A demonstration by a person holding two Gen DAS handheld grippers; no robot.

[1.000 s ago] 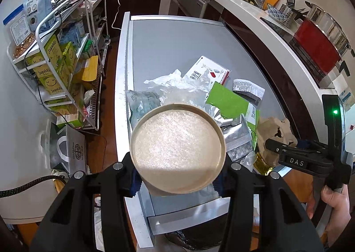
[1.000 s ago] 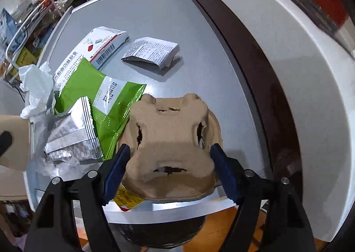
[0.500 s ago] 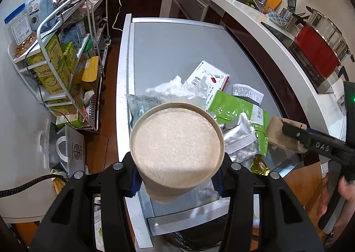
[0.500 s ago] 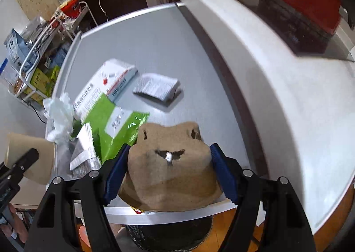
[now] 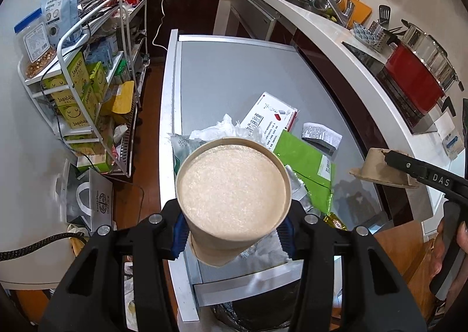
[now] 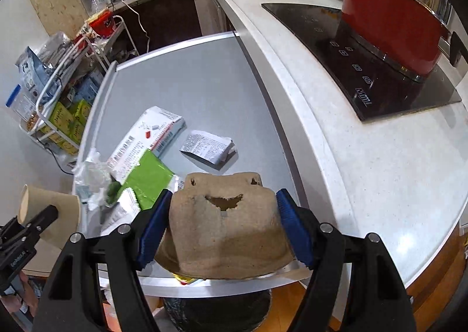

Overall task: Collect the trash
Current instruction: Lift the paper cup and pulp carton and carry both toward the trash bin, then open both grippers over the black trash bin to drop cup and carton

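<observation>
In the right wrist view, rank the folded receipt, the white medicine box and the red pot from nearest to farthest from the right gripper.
1. Folded receipt: on the grey table, just beyond the right gripper and its cardboard cup carrier.
2. White medicine box: farther back, to the left.
3. Red pot: far right, on the cooktop.

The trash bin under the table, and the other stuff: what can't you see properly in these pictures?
- Trash bin: both views, mostly hidden by the table edge and the tools.
- Paper cup: left view, its base hidden behind its own rim.
- Yellow wrapper: right view, covered by the cardboard tray.
- Folded leaflet: print too small.
</observation>
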